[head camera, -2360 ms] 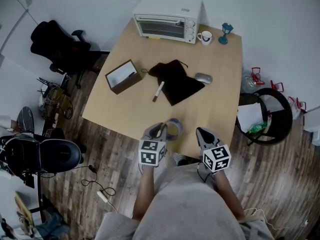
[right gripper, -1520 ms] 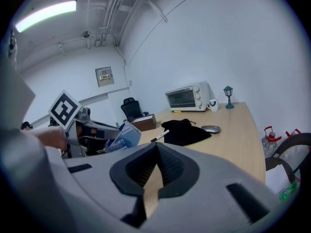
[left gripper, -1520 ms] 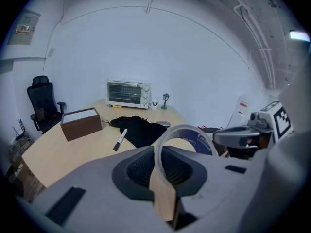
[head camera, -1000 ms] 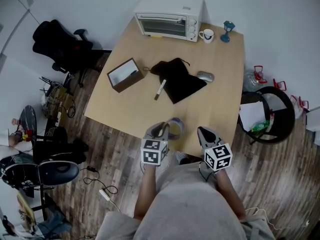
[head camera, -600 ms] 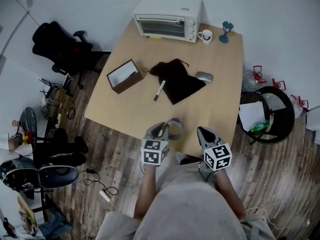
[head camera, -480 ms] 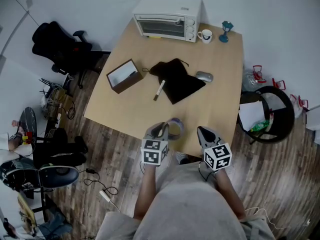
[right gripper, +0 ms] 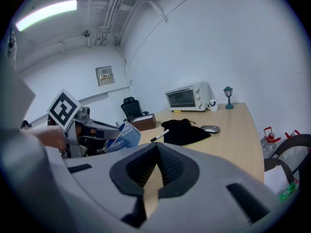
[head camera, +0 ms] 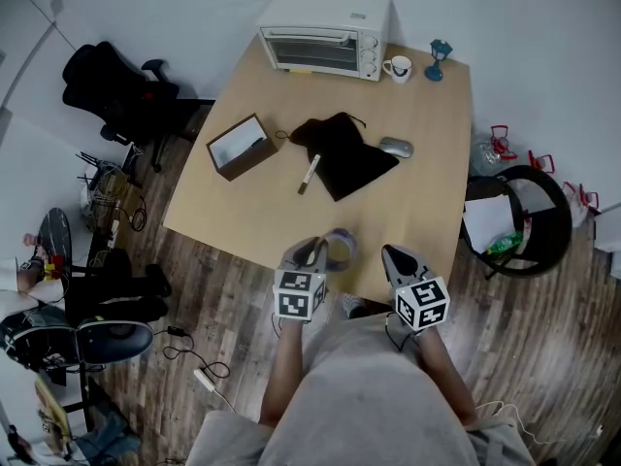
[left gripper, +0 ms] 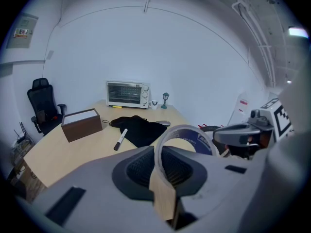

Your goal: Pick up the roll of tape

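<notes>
Nothing of ours has moved since the earlier frames: both grippers sit where they were, and only the office chair (head camera: 114,340) on the floor at left has rolled toward the bottom of the head view. Left gripper (head camera: 310,252) is clamped narrow on the band of the roll of tape (head camera: 340,248), which stands upright in its jaws. It looks clear of the table (head camera: 417,163) at the near edge, so we judge the pick-up done; right gripper (head camera: 393,258) is closed and empty. White print on the roll's blue core is too blurred to read, and we find no legible brand on the toaster oven (head camera: 325,39).
</notes>
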`<state>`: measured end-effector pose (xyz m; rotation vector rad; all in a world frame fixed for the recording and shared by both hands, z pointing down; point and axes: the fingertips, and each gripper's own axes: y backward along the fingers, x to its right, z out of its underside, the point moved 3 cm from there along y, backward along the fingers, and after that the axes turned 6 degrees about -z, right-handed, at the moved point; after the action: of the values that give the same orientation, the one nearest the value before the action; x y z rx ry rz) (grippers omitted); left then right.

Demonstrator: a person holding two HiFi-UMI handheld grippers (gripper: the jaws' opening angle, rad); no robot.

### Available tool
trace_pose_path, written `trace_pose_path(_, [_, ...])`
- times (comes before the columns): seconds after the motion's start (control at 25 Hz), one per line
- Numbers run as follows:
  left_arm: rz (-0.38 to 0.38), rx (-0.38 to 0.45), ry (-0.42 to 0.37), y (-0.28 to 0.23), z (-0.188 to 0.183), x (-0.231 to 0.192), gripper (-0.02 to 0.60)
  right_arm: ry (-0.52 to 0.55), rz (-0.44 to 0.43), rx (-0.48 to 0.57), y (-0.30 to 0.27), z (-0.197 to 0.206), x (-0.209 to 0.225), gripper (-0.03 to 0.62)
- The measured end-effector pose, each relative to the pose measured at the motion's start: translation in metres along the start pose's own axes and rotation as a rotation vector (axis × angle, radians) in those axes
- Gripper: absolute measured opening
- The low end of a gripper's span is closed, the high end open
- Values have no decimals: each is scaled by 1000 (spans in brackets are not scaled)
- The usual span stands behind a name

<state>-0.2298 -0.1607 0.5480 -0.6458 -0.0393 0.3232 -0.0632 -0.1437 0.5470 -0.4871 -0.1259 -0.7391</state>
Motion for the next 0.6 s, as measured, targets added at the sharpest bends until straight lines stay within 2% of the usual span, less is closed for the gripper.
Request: trace_pose_path(0.6, [-2, -5, -2, -1, 0, 4, 41, 15, 6, -4, 3, 0, 2, 3])
